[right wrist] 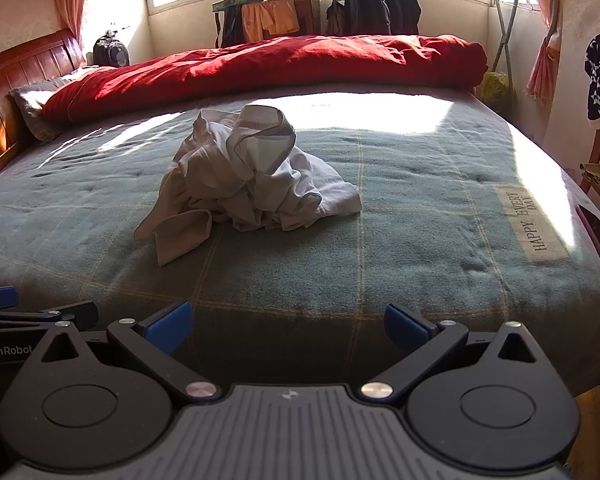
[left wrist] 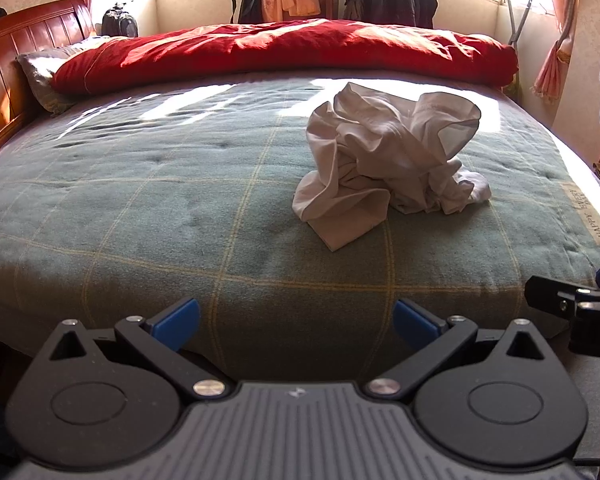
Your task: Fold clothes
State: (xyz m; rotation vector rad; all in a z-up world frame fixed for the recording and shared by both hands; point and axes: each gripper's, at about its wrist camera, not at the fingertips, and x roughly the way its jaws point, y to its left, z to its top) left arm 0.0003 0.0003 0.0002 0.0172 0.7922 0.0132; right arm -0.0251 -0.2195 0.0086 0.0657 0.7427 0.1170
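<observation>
A crumpled white garment [left wrist: 384,164] lies in a heap on the green checked bedspread [left wrist: 160,200], right of centre in the left wrist view. The right wrist view has the same garment [right wrist: 244,184] left of centre on the bedspread [right wrist: 420,200]. My left gripper [left wrist: 296,322] hovers at the bed's near edge, well short of the heap, open with nothing between its blue pads. My right gripper [right wrist: 288,326] is likewise open and empty at the near edge. Each gripper shows at the side of the other's view: the right gripper [left wrist: 572,300] and the left gripper [right wrist: 36,316].
A red duvet [left wrist: 284,52] lies bundled along the far side of the bed, with a grey pillow [left wrist: 44,76] and a wooden headboard [left wrist: 16,52] at the left. A clothes rack [right wrist: 380,0] with dark jackets stands by the windows. A dark phone [right wrist: 598,240] rests at the bed's right edge.
</observation>
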